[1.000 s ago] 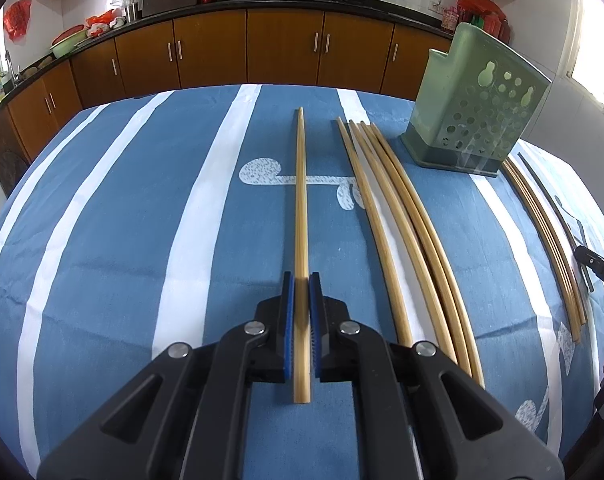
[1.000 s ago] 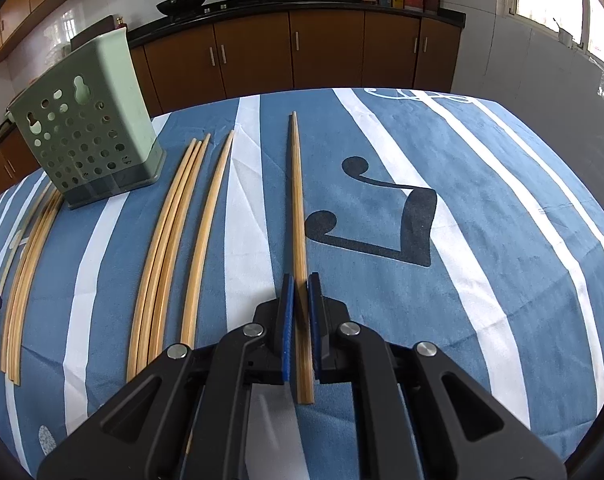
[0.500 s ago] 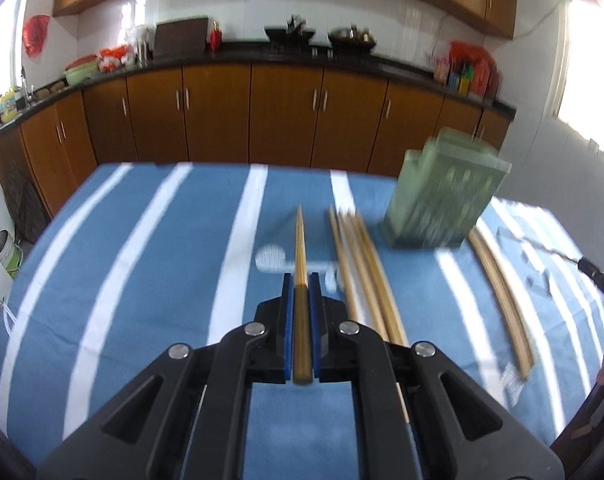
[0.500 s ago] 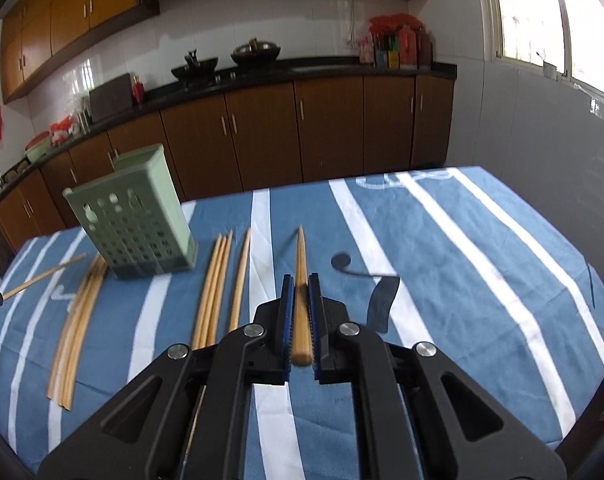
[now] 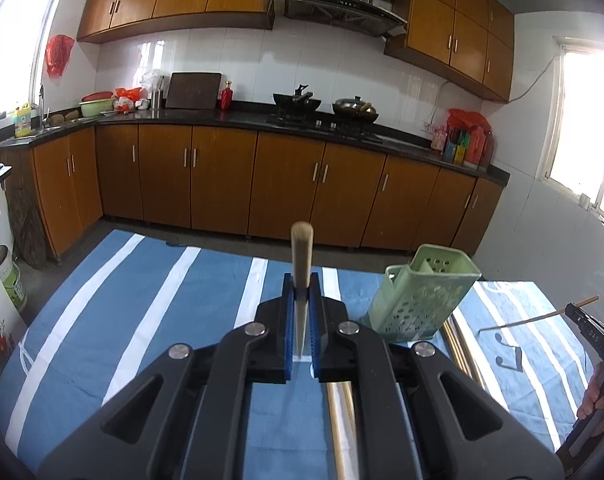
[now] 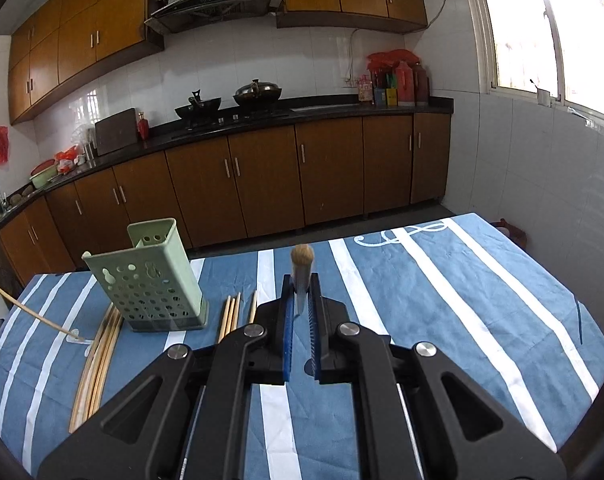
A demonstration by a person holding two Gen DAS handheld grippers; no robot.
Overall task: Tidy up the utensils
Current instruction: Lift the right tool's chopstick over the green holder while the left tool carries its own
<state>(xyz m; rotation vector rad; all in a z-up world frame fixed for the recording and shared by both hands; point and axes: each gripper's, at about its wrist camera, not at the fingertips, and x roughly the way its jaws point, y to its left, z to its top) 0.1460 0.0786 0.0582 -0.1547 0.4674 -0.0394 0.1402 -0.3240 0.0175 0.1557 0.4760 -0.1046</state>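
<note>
- Currently each gripper is clamped on one wooden chopstick: the left gripper (image 5: pixel 301 312) has its jaws nearly closed on the left-held chopstick (image 5: pixel 301 256), and the right gripper (image 6: pixel 301 304) grips the right-held chopstick (image 6: pixel 302 268) the same way. Both sticks are clear of the table and point forward.
- The green utensil holder (image 6: pixel 151 276) stands upright near the table's (image 6: pixel 482 300) far edge, between two loose bundles of chopsticks (image 6: pixel 101 352) lying flat on the striped cloth.
- Risk, insertion: each stick is pinched near one end, so its long free end can swing. Judged from here, a tip that meets the holder's rim rather than its opening could tip the light holder over.
- Risk, slip: a thin round stick may rotate or slide between the pads if it is knocked.
- Risk, collision: both sticks heading for one opening could cross.
- Legible writing: only the partial letters "DAS" on the right gripper's body in the left wrist view; bottle labels on the counter are too small to read.
</note>
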